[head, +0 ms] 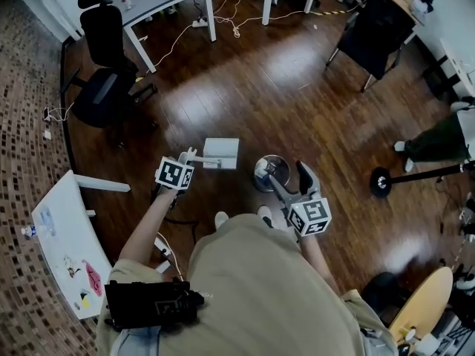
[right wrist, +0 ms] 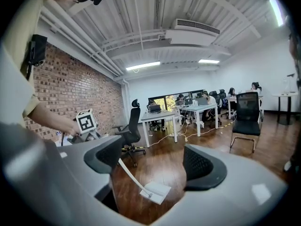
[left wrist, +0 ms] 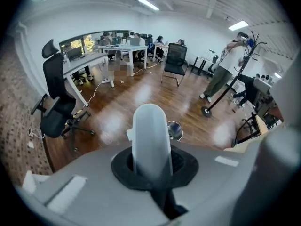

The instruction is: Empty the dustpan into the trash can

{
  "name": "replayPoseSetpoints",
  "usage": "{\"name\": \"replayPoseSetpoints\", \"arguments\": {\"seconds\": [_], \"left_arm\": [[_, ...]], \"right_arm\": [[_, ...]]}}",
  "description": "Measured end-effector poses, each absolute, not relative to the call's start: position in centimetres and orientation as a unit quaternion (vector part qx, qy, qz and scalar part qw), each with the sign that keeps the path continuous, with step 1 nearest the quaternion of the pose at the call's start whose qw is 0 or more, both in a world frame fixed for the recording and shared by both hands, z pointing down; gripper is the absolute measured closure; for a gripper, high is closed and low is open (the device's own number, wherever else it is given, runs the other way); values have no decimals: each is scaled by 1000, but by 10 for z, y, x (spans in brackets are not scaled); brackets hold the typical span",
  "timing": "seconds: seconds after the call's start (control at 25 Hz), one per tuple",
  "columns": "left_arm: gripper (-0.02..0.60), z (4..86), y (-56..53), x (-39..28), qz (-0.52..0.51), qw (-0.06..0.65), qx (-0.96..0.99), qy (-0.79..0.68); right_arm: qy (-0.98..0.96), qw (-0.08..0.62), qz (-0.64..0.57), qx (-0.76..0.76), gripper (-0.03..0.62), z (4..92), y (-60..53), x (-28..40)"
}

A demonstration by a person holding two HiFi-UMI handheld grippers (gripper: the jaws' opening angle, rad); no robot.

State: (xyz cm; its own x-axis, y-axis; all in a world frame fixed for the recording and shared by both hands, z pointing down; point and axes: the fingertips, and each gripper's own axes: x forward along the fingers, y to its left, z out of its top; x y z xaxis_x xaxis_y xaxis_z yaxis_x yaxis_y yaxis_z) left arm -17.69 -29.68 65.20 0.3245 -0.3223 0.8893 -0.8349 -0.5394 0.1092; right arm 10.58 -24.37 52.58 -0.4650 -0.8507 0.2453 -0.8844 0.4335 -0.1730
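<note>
My left tongs (head: pixel 188 156) were clamped on the dustpan (head: pixel 222 153) handle (left wrist: pixel 150 140) — it sat low beside the trash can (head: pixel 269 172), tipping apparently still undone. My right tongs (head: pixel 288 178) gaped, empty.

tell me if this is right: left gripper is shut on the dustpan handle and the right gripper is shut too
Not quite. The left gripper is shut on the dustpan handle, but the right gripper is open, jaws apart and holding nothing, as the right gripper view shows.
</note>
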Motion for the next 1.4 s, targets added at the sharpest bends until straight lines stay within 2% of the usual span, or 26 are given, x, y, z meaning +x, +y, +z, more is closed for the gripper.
{"name": "replayPoseSetpoints", "arguments": {"seconds": [0.48, 1.08, 1.24, 1.4], "left_arm": [[581, 751, -276, -148, 436, 273, 747, -421], [577, 816, -223, -175, 486, 298, 711, -412], [522, 816, -221, -172, 504, 274, 726, -379], [441, 816, -216, -172, 488, 295, 733, -370]], "right_arm": [[-846, 54, 167, 504, 198, 541, -240, 98], [-854, 59, 191, 481, 200, 550, -242, 75], [-860, 59, 185, 472, 200, 547, -245, 67], [-861, 62, 186, 469, 200, 551, -243, 57]]}}
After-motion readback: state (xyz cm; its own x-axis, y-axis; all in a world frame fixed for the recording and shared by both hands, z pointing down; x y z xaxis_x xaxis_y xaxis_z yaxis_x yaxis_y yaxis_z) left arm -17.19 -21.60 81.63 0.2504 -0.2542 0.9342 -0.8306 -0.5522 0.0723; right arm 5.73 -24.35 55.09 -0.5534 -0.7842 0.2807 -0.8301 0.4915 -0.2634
